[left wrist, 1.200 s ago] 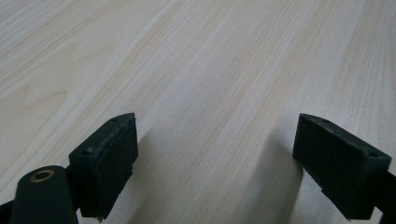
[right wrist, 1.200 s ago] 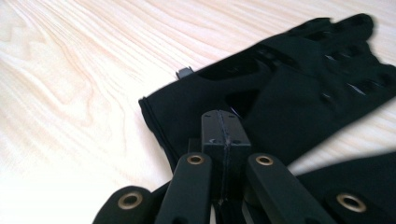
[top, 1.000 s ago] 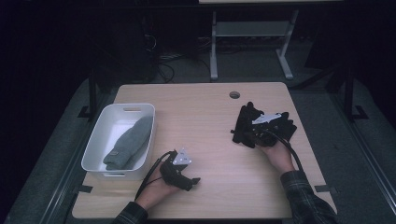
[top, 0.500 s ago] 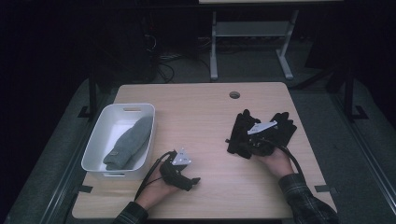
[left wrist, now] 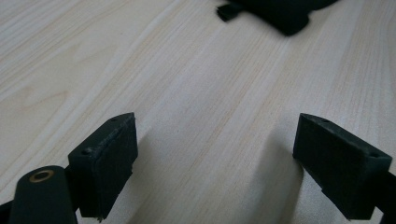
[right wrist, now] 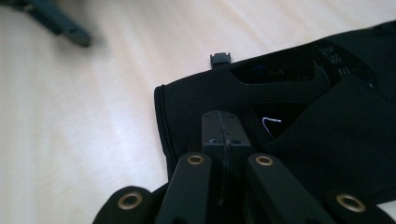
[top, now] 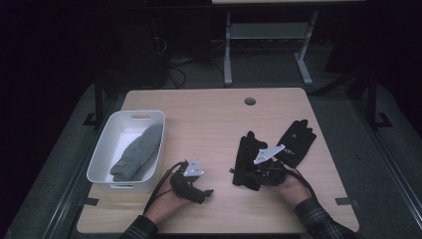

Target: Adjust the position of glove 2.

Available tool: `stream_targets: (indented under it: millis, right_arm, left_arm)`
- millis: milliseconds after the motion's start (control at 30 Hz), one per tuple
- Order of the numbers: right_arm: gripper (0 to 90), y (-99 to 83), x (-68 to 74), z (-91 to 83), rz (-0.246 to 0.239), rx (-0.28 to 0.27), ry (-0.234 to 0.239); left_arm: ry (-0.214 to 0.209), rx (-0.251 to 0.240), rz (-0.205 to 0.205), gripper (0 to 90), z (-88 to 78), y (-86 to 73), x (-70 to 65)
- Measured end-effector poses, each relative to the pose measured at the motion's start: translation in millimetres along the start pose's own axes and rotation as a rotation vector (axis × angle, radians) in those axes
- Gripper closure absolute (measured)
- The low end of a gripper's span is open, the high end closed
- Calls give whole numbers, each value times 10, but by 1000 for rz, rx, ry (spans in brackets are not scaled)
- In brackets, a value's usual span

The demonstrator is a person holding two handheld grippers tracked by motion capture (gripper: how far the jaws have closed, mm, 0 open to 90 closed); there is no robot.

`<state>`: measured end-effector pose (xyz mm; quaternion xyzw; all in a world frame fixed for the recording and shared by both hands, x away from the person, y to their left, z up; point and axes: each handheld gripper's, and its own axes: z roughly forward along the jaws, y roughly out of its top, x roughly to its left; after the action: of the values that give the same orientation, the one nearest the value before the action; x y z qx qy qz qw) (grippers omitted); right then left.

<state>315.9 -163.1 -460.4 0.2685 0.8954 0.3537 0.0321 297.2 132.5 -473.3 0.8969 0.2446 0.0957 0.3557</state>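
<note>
Two black gloves lie on the wooden table (top: 209, 114). My right gripper (top: 259, 174) is shut on the cuff of the nearer black glove (top: 247, 157), whose fingers point away from me. In the right gripper view the closed jaws (right wrist: 222, 128) pinch that glove (right wrist: 303, 121) near its hem. The second black glove (top: 297, 137) lies apart from it, to the right and farther back. My left gripper (top: 201, 193) rests low on the table at the front, open, with bare wood between its fingers (left wrist: 107, 158). The held glove's edge (left wrist: 280, 11) lies ahead of it.
A white bin (top: 102, 154) stands at the table's left with a grey glove (top: 139, 152) inside. A round cable hole (top: 250, 101) sits near the table's far edge. A metal desk frame (top: 268, 35) stands on the dark floor beyond.
My right gripper has slid leftward and toward me, dragging the black glove away from the other one. The left gripper has stayed put.
</note>
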Motion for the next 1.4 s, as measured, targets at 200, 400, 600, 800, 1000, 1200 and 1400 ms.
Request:
stream_targets:
  millis: [200,400,600,800,1000,1200,1400]
  right_arm:
    - [900,-97,136,-111,-14,-5,16]
    - [900,-54,-29,-328,40,-89,-80]
    - [900,-73,-354,-365,140,-93,-201]
    - [900,-68,-511,-265,171,-65,-228]
    - [900,-57,-552,-129,177,-30,-215]
    - [900,22,-522,-34,158,-31,-196]
    - [900,182,-452,119,116,-26,-178]
  left_arm:
    - [2,3,-3,139,6,16,0]
    - [-34,-38,-8,312,-23,134,-28]
    - [-71,-38,37,638,88,370,-74]
    - [-119,-61,49,822,277,633,-116]
    - [-174,-13,95,829,532,761,-255]
    - [-218,8,121,828,556,760,-380]
    - [-247,8,132,824,549,746,-483]
